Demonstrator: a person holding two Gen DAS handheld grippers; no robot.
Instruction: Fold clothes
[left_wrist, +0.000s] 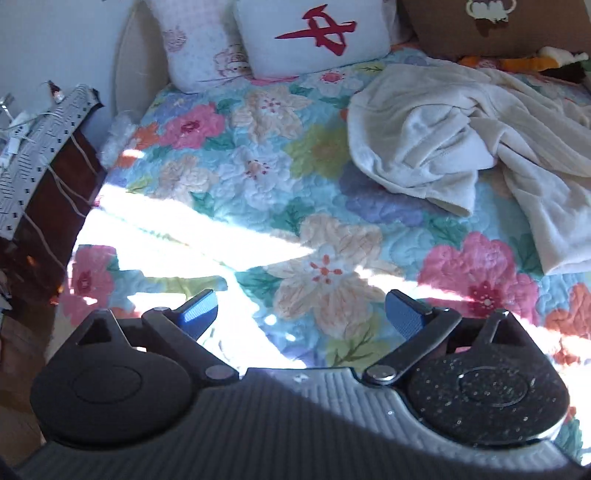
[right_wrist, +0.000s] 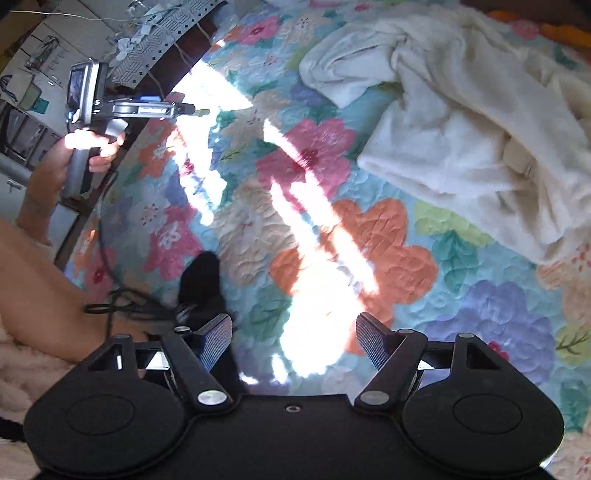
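Cream garment (left_wrist: 461, 147) lies crumpled on the bed (left_wrist: 258, 177); we hold left gripper (left_wrist: 301, 310) and right gripper (right_wrist: 293, 341) wide, empty, ready to grab.

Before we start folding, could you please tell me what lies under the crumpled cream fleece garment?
The crumpled cream fleece garment lies on the floral quilted bedspread. Whatever else sits beneath its folds is covered.

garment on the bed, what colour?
Cream garment, plain; clearest in the left wrist view.
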